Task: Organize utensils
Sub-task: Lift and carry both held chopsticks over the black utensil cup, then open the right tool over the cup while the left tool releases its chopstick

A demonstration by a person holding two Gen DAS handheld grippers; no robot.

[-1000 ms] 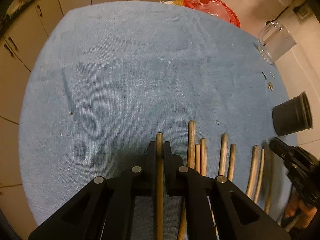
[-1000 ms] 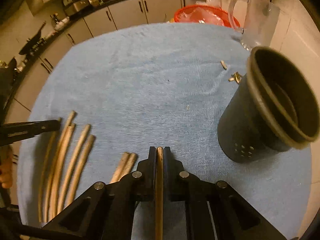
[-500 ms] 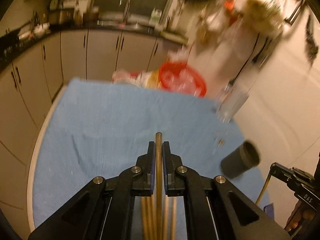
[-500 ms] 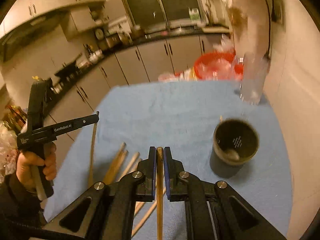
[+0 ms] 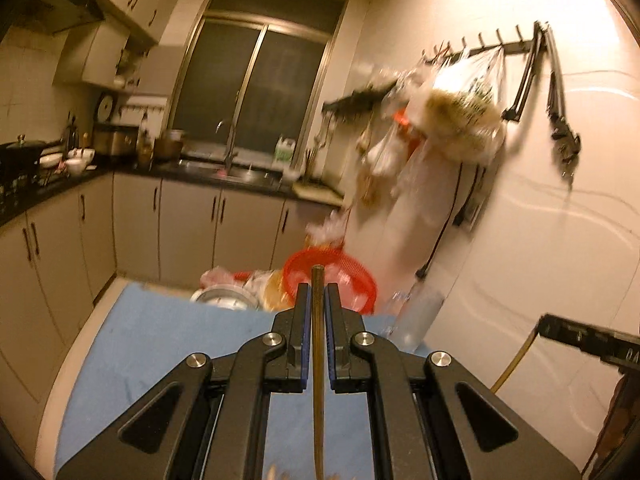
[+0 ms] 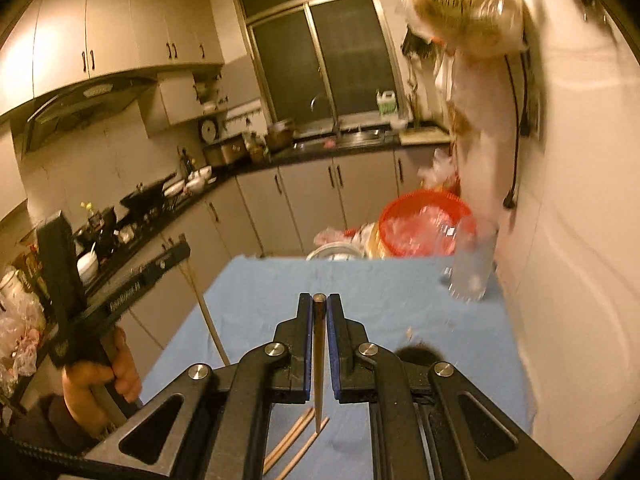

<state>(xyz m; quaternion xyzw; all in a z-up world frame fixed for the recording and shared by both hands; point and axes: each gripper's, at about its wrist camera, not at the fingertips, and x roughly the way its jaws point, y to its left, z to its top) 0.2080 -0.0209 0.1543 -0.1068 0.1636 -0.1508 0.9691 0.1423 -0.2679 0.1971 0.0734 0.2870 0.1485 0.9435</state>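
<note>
My left gripper (image 5: 317, 292) is shut on a wooden chopstick (image 5: 318, 380) and holds it raised high above the blue towel (image 5: 160, 344). My right gripper (image 6: 319, 304) is shut on another chopstick (image 6: 319, 368), also lifted. Two loose chopsticks (image 6: 298, 446) lie on the blue towel (image 6: 380, 292) below the right gripper. The black utensil holder (image 6: 416, 354) peeks out just right of the right gripper's finger, mostly hidden. The left gripper also shows in the right wrist view (image 6: 182, 250) with its chopstick hanging down, and the right gripper shows in the left wrist view (image 5: 538, 322).
A glass mug (image 6: 470, 268) stands at the towel's far right by the wall. A red basket (image 6: 424, 224) and a white bowl (image 6: 336, 250) sit behind the towel. Kitchen cabinets (image 5: 180, 224) and a counter are beyond. Bags hang on the right wall (image 5: 460, 128).
Both grippers have risen and tilted up from the towel, each carrying its chopstick. The view has swung from the tabletop to the kitchen beyond.
</note>
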